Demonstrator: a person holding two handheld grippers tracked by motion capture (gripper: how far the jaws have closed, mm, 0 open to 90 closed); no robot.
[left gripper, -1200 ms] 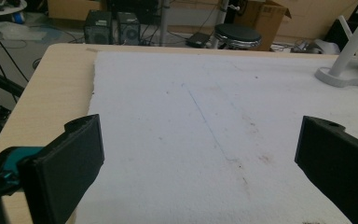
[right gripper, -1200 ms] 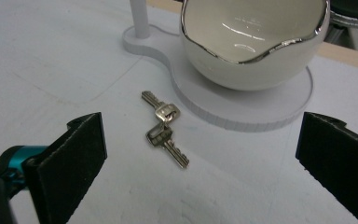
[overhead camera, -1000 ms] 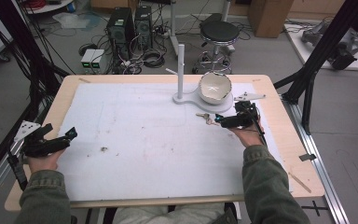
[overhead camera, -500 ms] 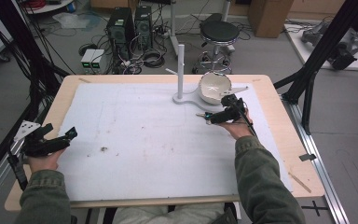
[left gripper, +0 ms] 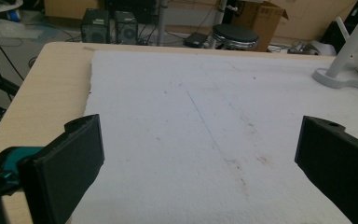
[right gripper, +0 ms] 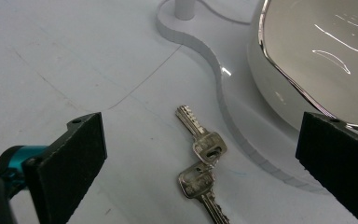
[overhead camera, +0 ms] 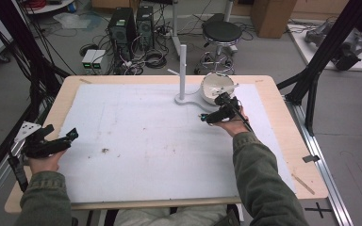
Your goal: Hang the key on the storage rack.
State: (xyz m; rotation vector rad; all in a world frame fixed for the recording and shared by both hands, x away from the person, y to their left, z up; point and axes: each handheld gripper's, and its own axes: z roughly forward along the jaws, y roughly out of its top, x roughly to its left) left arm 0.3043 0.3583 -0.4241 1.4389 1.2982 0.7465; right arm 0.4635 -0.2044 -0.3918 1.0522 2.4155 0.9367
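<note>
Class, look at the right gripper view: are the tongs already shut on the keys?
No, the right tongs stand wide open, and the keys lie flat on the white mat between the jaws, untouched.

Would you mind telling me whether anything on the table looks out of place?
The two keys lie loose on the white mat, beside the bowl rather than in it; brownish stains mark the mat.

I'm working in a lab: black rig struts [overhead camera: 9,52] are framing my table [overhead camera: 283,108], computer towers [overhead camera: 132,23] and cables [overhead camera: 146,59] sitting on the floor.
</note>
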